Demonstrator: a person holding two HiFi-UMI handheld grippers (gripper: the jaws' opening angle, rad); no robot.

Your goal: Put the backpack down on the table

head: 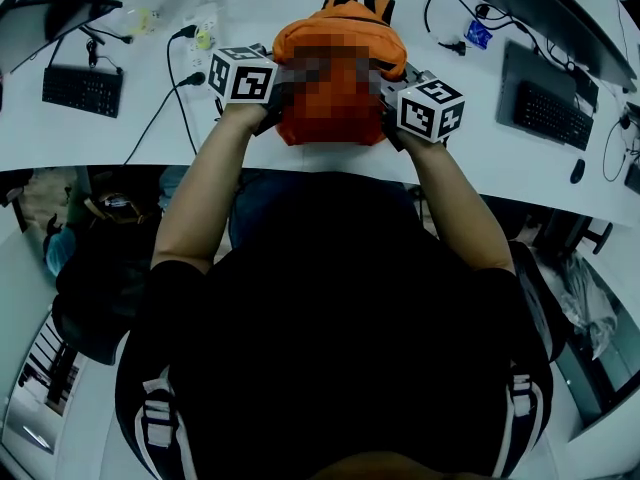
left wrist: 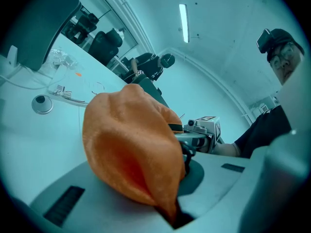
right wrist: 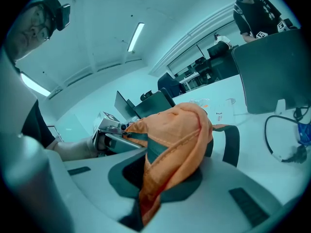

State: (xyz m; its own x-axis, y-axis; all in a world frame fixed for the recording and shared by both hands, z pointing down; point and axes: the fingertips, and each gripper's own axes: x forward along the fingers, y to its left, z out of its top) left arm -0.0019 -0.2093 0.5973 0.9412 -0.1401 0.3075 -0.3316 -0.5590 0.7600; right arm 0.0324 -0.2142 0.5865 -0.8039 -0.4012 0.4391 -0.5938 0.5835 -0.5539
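The left gripper (left wrist: 175, 211) is seen clenched on a fold of the orange backpack (left wrist: 131, 144). The cloth is pinched where its jaws meet and bulges up ahead of them. The right gripper (right wrist: 142, 213) is clenched on the backpack's other side, an orange seam being nipped between its closed jaws. A dark strap (right wrist: 232, 145) is seen just past its right jaw. In the head view the backpack is held between the two grippers, over the white table (head: 110, 138) and close in front of the person. Whether its bottom touches the table cannot be told. Each gripper is caught in the other's view, just across the backpack. A keyboard (head: 82, 90) lies well out to the left of the left gripper, and a second keyboard (head: 548, 114) lies well out to the right of the right gripper. A monitor (right wrist: 272, 67) stands beyond the right gripper, on its right side.
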